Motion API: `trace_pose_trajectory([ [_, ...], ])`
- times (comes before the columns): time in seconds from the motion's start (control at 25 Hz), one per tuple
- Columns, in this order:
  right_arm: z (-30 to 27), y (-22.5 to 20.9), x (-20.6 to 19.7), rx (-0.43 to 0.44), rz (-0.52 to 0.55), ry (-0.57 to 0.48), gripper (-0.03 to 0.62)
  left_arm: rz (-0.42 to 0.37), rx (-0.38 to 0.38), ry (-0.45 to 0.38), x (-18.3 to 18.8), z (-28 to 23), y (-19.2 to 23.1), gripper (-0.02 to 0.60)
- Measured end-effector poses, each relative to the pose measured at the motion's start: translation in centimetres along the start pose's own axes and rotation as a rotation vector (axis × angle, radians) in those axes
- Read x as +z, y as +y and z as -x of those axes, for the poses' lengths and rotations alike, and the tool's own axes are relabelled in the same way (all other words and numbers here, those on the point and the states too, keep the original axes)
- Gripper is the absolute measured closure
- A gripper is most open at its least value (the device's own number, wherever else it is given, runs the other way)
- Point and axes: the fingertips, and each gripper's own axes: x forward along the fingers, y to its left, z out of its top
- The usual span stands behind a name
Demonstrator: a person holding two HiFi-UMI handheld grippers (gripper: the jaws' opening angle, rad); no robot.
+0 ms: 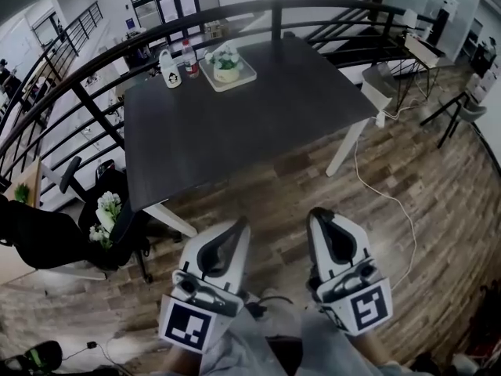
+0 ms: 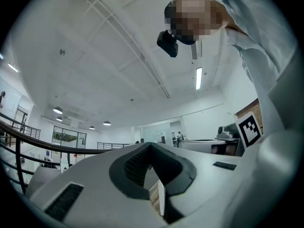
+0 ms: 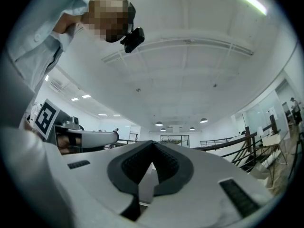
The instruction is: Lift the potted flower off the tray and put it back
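Both pairs of tongs are pressed together with nothing between them: the left tongs [image 1: 238,225] and the right tongs [image 1: 319,215] are held low, close in front of the person, side by side over the wooden floor [image 1: 407,171]. Each gripper view shows its tips meeting on empty air. They are well apart from the table [image 1: 235,131], whose near edge lies beyond them. The potted flower [image 1: 226,63] stands upright in its tray [image 1: 246,77] against the far edge of the table, about midway along it. Two bottles [image 1: 179,65] stand just beside the tray on its left. By my reckoning nothing of the job is done yet: the pot is seated in the tray, untouched, and no tongs are near it. The whole of it is left, namely the walk up, the grip, the lift and the setting back.
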Motion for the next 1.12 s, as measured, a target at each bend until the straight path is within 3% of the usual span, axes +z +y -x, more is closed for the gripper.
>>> trace_pose_trajectory([
  [0.52, 2.0, -3.8, 0.4, -0.051, 0.032, -0.014, 0.591, 0.012, -0.002, -0.033, -0.2, -2.3, -0.9, 0.583],
  [1.12, -5.0, -5.4, -2.2, 0.015, 0.053, -0.006, 0.591, 0.011, 0.002, -0.06, -1.5, -7.4, 3.9, 0.583],
])
